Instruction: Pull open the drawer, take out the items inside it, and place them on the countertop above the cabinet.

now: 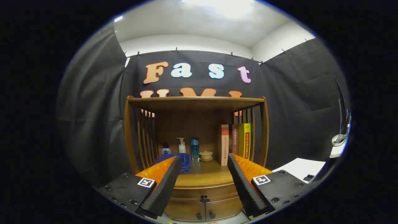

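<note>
Drawer [203, 190] closed with knob untouched; gripper [203, 161] fingers apart, empty, above countertop [202, 175]; nothing taken out yet.

Bright ceiling light [224, 6] overhead, blown out; shelf interior [192, 124] beyond fingers [166, 183] dim, shadowed. Fisheye bends edges. Focus sharp ahead, fingers slightly soft.

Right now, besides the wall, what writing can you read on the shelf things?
Books: spine print too blurred to read.
Bottles: labels too small to read.
Gripper, open and holding nothing: square markers carry patterns, no words.
</note>
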`<control>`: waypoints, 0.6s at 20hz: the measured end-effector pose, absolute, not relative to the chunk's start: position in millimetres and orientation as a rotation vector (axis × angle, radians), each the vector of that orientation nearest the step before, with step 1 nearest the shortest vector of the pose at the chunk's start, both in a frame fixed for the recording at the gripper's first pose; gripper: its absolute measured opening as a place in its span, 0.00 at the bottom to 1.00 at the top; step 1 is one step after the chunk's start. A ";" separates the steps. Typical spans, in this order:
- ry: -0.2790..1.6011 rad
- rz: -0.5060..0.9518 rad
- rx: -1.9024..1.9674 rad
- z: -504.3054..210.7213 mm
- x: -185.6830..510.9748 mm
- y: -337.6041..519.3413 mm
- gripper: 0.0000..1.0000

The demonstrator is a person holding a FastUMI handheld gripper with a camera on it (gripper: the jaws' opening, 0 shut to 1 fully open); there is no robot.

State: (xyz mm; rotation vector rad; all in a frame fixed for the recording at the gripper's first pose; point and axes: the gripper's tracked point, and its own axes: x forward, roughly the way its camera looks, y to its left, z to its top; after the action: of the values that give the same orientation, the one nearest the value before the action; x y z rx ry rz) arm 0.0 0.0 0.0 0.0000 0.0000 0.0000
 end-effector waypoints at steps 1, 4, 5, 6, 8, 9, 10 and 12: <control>-0.007 0.004 0.011 4.7 1.0 1.8 0.98; -0.009 0.015 0.035 12.6 4.2 5.8 0.98; -0.006 0.014 0.025 13.7 3.8 4.4 0.98; -0.001 0.011 0.012 13.8 4.9 2.6 0.98; 0.007 0.015 0.003 16.1 3.9 3.0 0.98; 0.006 0.020 0.005 17.7 1.4 4.4 0.98; 0.004 0.024 0.007 18.8 -0.1 5.8 0.98; 0.002 0.025 0.001 20.4 0.2 4.7 0.98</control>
State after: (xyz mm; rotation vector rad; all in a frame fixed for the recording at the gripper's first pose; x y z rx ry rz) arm 0.2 4.7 20.4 0.0012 0.0019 0.0254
